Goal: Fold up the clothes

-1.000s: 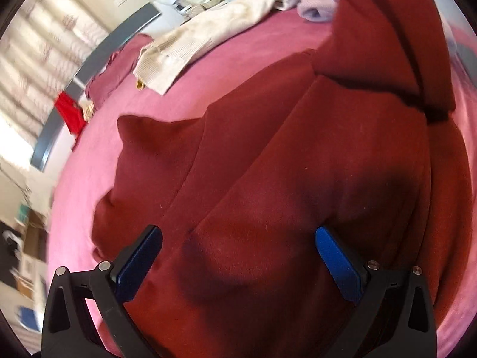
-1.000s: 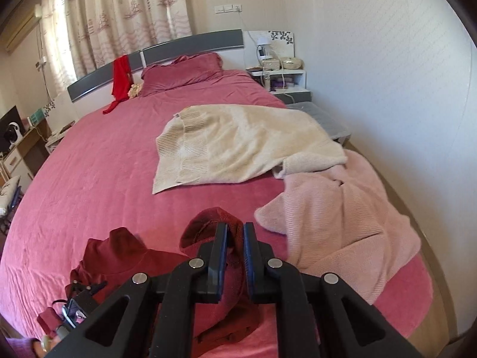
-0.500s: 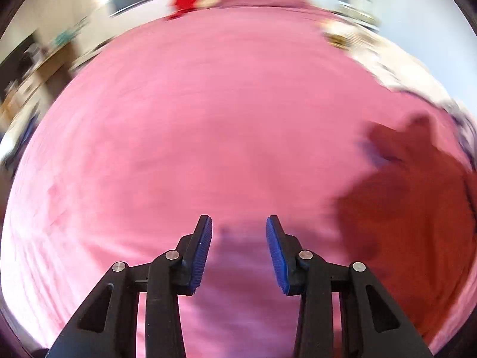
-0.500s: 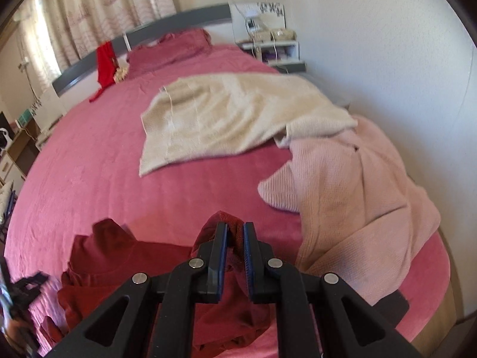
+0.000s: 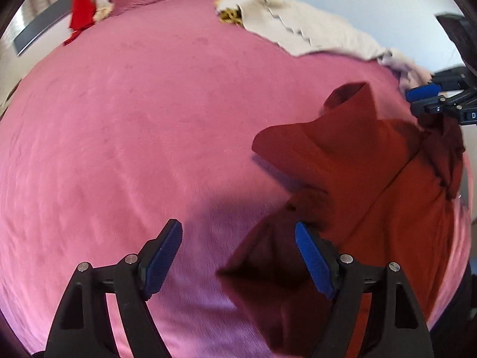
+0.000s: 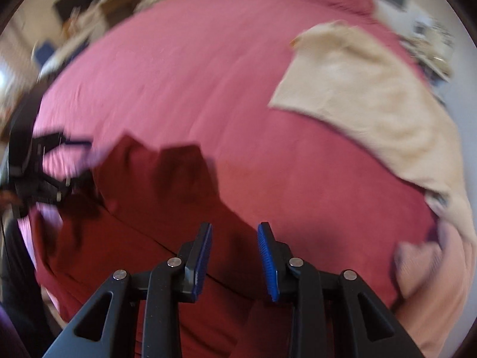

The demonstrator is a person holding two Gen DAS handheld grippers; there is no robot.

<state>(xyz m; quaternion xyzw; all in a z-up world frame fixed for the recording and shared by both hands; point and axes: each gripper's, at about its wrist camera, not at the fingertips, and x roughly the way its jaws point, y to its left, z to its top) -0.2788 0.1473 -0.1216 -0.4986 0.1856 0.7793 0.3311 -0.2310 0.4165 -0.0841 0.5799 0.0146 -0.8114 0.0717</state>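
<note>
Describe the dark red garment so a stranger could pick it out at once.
Start at the pink bed. The dark red garment lies crumpled at its near edge, just ahead of both hand-held grippers. It is the darkest cloth here; the cream sweater and pale pink knit are far lighter.

Both the left gripper (image 5: 238, 256) and right gripper (image 6: 235, 261) point steeply downward, fingers (image 5: 162, 264) opening.

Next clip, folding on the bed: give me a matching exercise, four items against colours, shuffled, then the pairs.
Items:
1. garment under the right gripper
2. bedspread
3. sweater spread farther up the bed
4. cloth hanging on the headboard

Colours:
A. bright red
B. cream
C. dark red
D. pink

Pairs: 1-C, 2-D, 3-B, 4-A
</note>
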